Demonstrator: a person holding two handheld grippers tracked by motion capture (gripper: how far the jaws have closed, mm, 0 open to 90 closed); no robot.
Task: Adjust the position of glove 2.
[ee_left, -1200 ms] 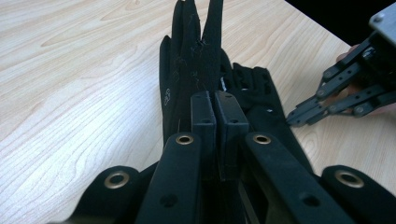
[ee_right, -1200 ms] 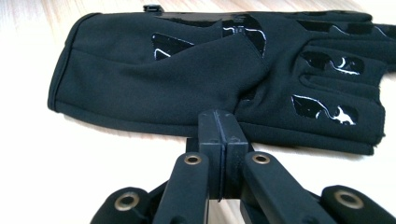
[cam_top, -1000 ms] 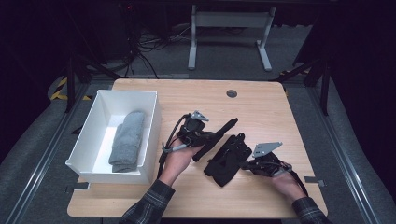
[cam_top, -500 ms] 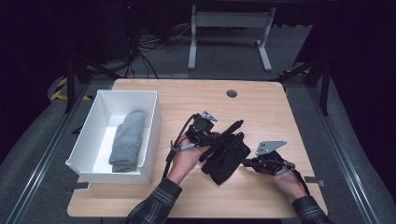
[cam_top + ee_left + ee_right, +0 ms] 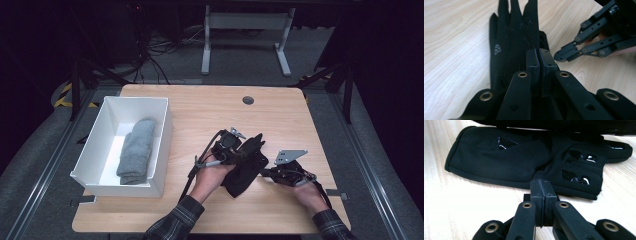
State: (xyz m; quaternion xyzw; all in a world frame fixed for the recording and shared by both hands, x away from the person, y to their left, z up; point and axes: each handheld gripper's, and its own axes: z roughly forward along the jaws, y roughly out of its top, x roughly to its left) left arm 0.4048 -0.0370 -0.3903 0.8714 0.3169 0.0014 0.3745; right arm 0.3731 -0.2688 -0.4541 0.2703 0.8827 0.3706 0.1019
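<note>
While the white bin (image 5: 161,131) with its grey towel (image 5: 135,150) sits off to the left, the black gloves (image 5: 245,167) lie right of it, long axis slanting away. The left gripper (image 5: 248,150) is pinched tight on a glove, laying it over the other; the right gripper (image 5: 263,172), jaws together, pins the lower edge. Thin, floppy fabric with glossy grip patches.
</note>
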